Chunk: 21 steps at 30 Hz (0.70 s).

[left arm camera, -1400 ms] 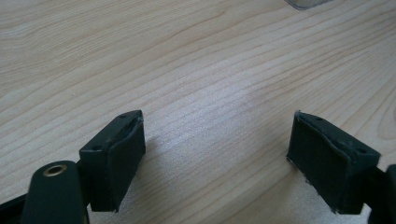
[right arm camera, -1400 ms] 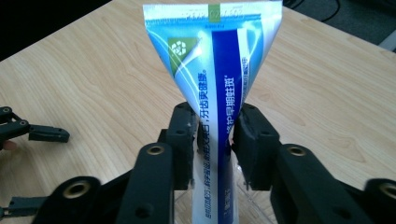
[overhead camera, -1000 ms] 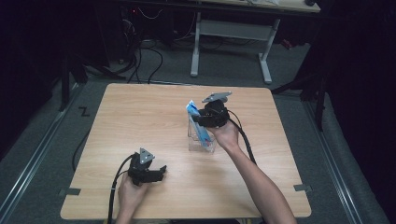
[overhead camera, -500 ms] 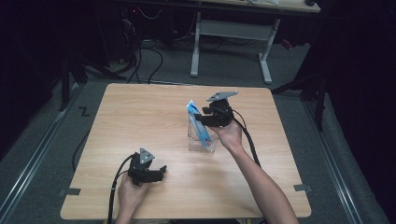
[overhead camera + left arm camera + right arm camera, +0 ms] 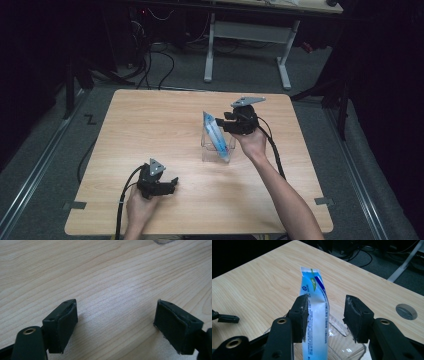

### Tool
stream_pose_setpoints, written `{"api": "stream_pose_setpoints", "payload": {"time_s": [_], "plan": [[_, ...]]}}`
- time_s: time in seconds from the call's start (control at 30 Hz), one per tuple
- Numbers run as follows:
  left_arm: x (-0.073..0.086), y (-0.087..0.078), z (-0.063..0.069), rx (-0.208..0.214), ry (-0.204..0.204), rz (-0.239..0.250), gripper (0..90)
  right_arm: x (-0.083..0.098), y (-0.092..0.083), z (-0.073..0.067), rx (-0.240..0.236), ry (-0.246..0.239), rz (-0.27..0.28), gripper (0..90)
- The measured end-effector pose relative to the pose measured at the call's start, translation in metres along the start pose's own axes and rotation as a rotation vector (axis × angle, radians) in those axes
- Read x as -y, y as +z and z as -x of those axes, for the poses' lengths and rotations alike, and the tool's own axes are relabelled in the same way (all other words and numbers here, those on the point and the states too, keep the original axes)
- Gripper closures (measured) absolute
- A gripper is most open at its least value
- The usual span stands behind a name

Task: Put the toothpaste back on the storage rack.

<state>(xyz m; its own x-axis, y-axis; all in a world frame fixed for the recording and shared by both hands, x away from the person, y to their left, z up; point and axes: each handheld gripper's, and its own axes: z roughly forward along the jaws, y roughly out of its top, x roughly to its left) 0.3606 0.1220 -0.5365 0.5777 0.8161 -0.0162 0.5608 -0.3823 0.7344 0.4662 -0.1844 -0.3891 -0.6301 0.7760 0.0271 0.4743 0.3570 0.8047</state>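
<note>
Toothpaste tube (image 5: pixel 315 315) is leaning inside our clear cup (image 5: pixel 217 146) mid-worktop (image 5: pixel 150 125); we're spreading both tools, right tool (image 5: pixel 325 317) around it, left tool (image 5: pixel 117 326) idle. Brushing it could tip the cup.

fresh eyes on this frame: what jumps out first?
The blue-and-white tube standing tilted in the clear container near the table's middle, with the right gripper open around its upper part; one pad looks against it, the other is apart. Next, the left gripper, open over bare wooden table near the front edge.
</note>
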Motion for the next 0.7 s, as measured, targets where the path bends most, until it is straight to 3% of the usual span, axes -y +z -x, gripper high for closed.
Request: {"api": "stream_pose_setpoints", "payload": {"time_s": [0.43, 0.7], "plan": [[0.000, 0.000, 0.000, -0.001, 0.000, -0.001, 19.2, 0.011, -0.012, 0.014, 0.007, 0.053, 0.029, 55.5], [0.000, 0.000, 0.000, -0.001, 0.000, -0.001, 19.2, 0.013, -0.023, 0.019, 0.012, 0.061, 0.045, 55.5]]}}
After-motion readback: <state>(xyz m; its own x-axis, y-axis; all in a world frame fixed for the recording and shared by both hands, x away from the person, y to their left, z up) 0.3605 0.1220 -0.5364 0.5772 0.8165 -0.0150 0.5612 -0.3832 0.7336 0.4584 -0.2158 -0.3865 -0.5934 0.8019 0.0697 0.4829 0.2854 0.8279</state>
